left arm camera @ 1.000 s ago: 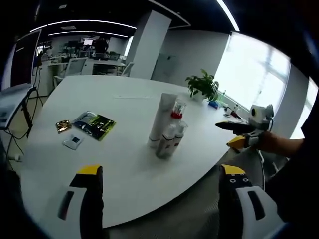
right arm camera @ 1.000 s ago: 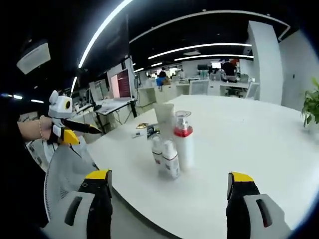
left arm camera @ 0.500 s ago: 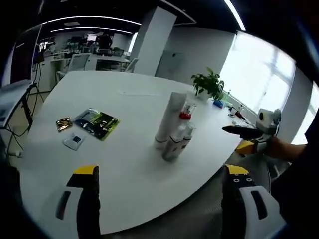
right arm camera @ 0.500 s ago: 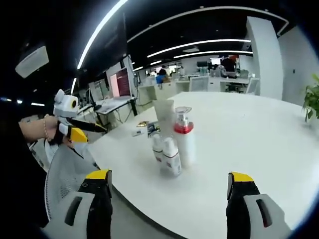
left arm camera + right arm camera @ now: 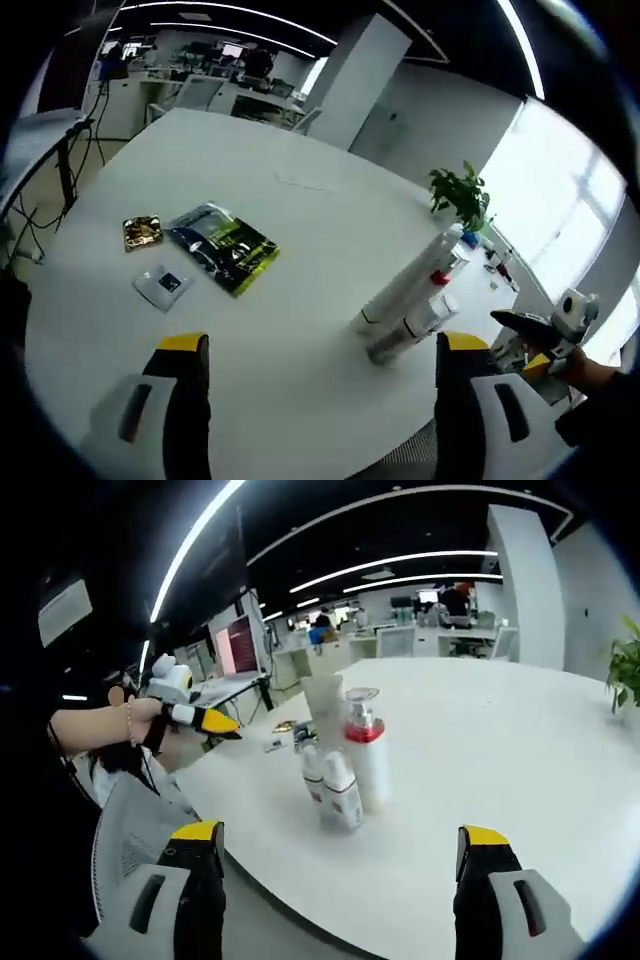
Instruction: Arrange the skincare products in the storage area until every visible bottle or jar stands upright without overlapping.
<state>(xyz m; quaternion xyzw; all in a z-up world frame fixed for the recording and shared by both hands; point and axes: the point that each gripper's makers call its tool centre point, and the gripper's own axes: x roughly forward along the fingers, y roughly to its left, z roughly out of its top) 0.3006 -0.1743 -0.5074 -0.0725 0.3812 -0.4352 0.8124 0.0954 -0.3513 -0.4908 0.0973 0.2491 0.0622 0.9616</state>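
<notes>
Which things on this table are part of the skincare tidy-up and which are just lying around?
Part of the job:
tall white tube
pump bottle with red collar
two small white bottles

Just lying about:
green and black packet
gold sachet
small white sachet
potted plant

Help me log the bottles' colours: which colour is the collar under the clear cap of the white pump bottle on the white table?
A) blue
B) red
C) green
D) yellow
B: the white pump bottle wears a red band just below its clear cap, seen in the right gripper view.
</notes>
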